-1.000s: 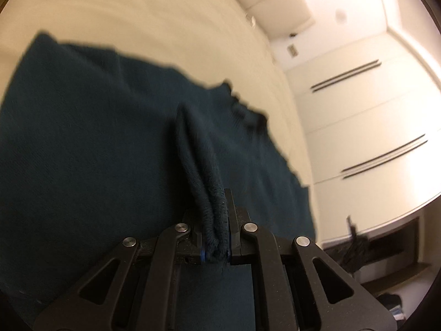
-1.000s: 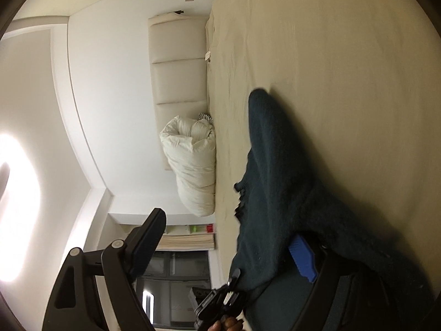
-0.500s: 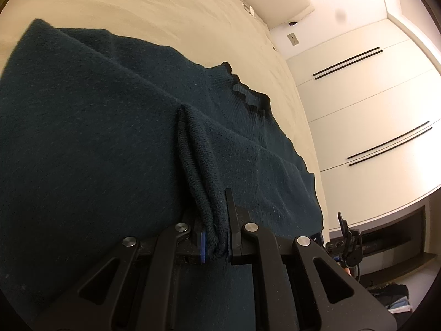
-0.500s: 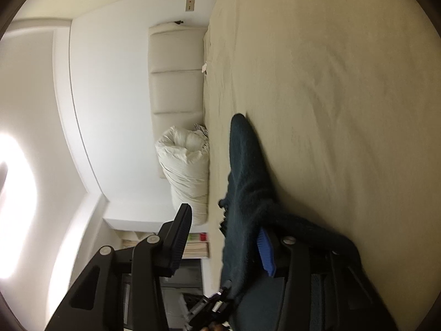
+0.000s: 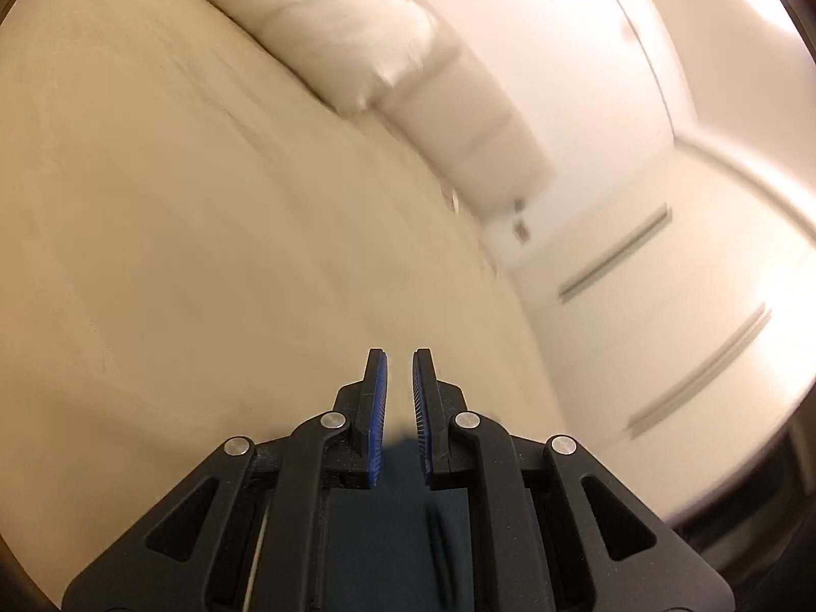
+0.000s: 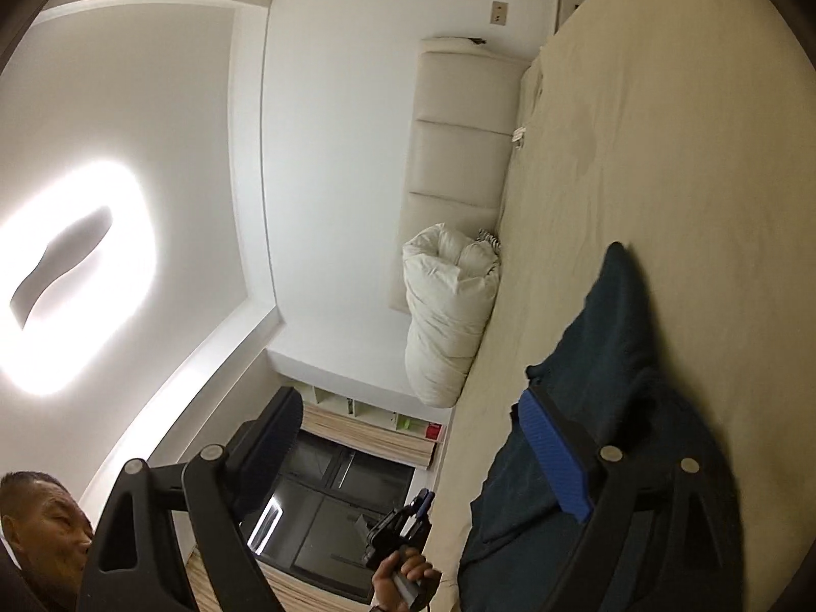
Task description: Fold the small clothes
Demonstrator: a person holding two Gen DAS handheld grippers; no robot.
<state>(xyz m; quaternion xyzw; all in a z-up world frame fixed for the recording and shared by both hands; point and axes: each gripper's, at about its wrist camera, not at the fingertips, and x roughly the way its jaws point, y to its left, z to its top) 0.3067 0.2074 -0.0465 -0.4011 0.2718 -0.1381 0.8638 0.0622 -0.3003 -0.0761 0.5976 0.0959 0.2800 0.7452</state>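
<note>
Sweater (image 6: 612,357), dark teal knit, lies bunched on the bed (image 6: 663,153) right under your right gripper (image 6: 410,398). Its far tip runs up the sheet and its near part spreads below the tool. Your right jaws stand wide apart and have just been opening. The finger with the blue pad (image 6: 551,454) sits over the sweater, and a bit of the knit shows in the gap just beside that pad. The other finger stands well off, so nothing is clamped.

In the left wrist view, your left gripper (image 5: 399,357) has its jaws almost closed. Only a narrow slit is left between the two blue pads, and nothing sits in it. A patch of the dark knit shows low in that view, beneath the tool; the picture is too blurred to tell whether it touches. From the right wrist view, you hold that tool in your hand (image 6: 408,571) off the side of the bed, apart from the sweater.

Beyond the sweater the beige sheet is bare up to the head end. A rolled white duvet (image 6: 449,316) rests there against the padded cream headboard (image 6: 459,153). Past the bed's side are open shelves (image 6: 367,413) over a dark window. A wall plate (image 6: 498,13) sits above the headboard, and a bright ceiling lamp (image 6: 76,280) glows on the ceiling.
</note>
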